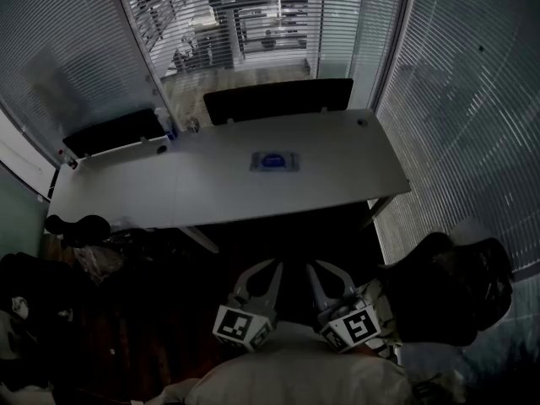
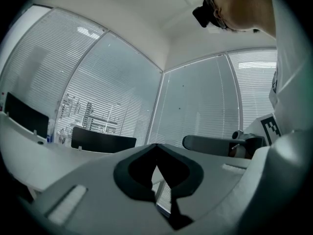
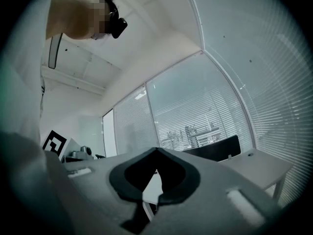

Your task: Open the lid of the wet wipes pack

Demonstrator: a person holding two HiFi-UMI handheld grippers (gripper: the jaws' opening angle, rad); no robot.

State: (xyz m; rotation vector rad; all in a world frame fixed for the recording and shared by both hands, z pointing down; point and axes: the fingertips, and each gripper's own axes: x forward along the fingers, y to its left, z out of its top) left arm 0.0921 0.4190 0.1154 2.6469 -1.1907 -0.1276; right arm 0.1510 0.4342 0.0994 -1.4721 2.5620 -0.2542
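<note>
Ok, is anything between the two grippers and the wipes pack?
No. In the head view, only bare table and dark floor lie between the wet wipes pack and the left gripper and right gripper.

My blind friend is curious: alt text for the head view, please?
A wet wipes pack lies midway along a long white table in a room with blinds. Below, the left hand-held gripper and right hand-held gripper, both shut and empty, are short of the table.
</note>
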